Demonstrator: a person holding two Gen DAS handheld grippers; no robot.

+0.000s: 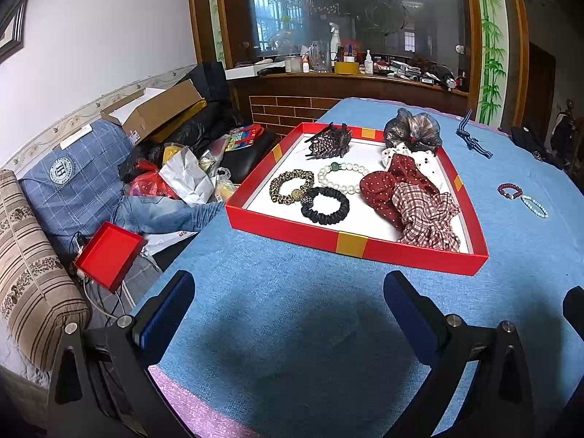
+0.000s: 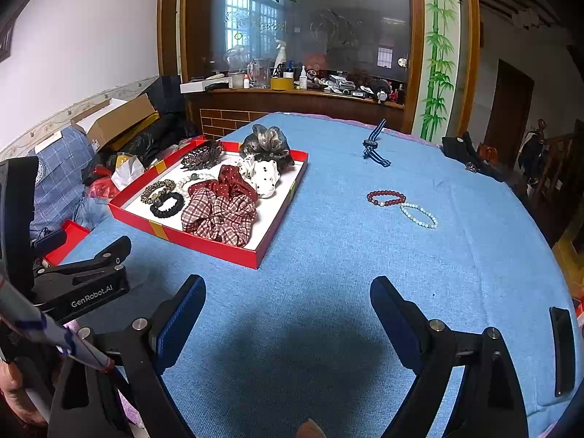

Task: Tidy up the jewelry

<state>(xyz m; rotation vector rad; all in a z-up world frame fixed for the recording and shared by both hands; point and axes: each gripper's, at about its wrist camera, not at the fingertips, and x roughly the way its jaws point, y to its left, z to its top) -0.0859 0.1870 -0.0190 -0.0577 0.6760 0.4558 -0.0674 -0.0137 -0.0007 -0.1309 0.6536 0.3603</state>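
Nearest to me is the blue cloth of the table, bare between my own fingers. My left gripper hangs above it with its jaws spread wide and nothing between them; my right gripper does the same, jaws wide apart and empty.

From my left wrist, a small red box sits off the table edge at about nine o'clock. The red tray with its white floor lies at twelve o'clock, well ahead of my fingertips. Inside it, from left to right: a leopard-print hair tie touching a black scrunchie, a dark claw clip behind them, a white pearl bracelet with one green bead, then a dark red dotted scrunchie, a plaid scrunchie at the near right corner, a white dotted scrunchie and a sheer grey scrunchie on the far rim.

From my right wrist the tray sits at ten o'clock. To its right, loose on the cloth, a striped blue tie lies at one o'clock, far off. Nearer, also around one o'clock, a dark red bead bracelet touches a pale bead bracelet, both well apart from the tray. A black phone rests at three o'clock near the table edge.
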